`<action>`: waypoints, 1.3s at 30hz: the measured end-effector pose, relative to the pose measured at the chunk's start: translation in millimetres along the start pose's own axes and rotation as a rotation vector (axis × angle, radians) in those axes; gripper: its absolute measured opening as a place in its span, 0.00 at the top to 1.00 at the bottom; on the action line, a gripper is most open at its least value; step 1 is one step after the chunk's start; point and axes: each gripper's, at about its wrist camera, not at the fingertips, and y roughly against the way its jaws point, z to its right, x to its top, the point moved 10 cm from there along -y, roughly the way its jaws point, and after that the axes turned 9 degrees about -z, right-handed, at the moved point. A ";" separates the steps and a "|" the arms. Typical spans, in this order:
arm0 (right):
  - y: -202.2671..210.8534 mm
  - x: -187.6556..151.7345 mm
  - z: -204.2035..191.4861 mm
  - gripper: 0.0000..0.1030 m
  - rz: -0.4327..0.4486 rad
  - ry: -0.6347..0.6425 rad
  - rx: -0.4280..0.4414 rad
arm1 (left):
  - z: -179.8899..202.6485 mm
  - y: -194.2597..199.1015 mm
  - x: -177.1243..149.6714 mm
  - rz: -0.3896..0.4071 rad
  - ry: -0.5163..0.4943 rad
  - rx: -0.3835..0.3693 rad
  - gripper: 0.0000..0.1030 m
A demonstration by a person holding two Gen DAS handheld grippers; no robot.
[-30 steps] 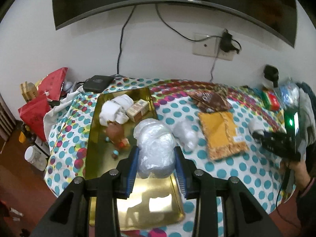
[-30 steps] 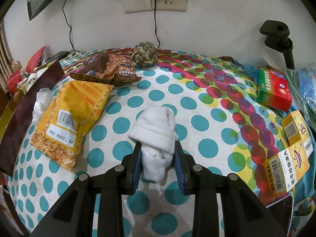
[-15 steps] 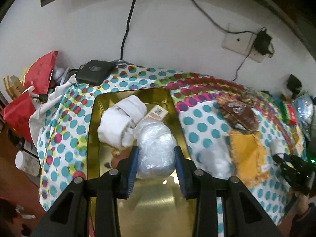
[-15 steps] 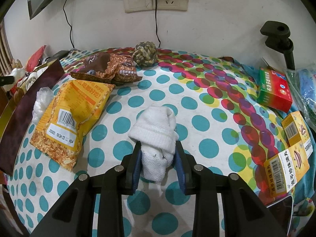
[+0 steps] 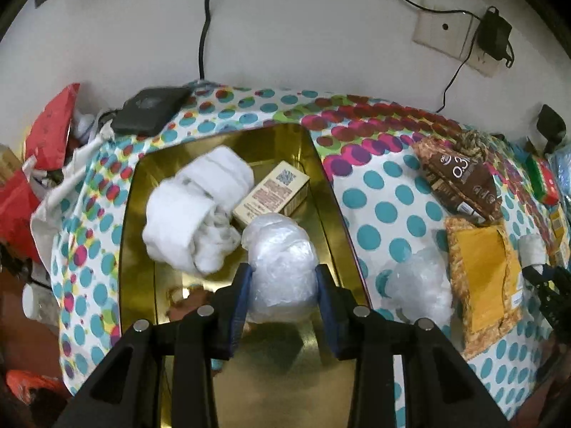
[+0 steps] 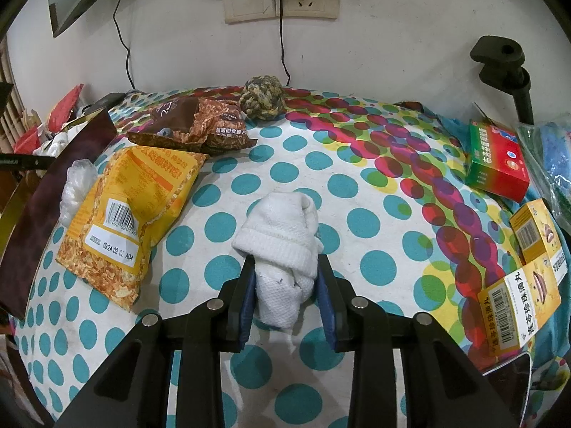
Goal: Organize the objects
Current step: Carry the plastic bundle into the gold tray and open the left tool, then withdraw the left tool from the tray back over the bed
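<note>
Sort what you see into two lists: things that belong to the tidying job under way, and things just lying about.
In the job:
- left gripper, jaws opening around the plastic bag ball
- gold tray
- right gripper, on the white sock roll

Lying about:
- black adapter
- rope ball
- wall socket

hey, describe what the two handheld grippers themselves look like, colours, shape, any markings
Both match. The left gripper and right gripper each have two angular matte-black plastic fingers lined inside with blue ribbed pads. Round silver fasteners sit on the black linkage arms, four showing per gripper. No cables, labels or sleeves show on either.
</note>
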 end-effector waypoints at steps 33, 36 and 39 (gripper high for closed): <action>-0.7 3.5 -1.2 0.70 0.003 -0.015 -0.001 | -1.4 111.7 -60.8 0.162 0.102 0.006 0.55; -0.1 4.0 -0.5 0.74 0.006 -0.023 0.003 | -0.4 118.0 -78.5 0.175 0.114 0.006 0.55; 1.1 3.7 2.0 0.75 0.011 -0.038 0.017 | 2.3 122.4 -92.9 0.186 0.118 -0.001 0.55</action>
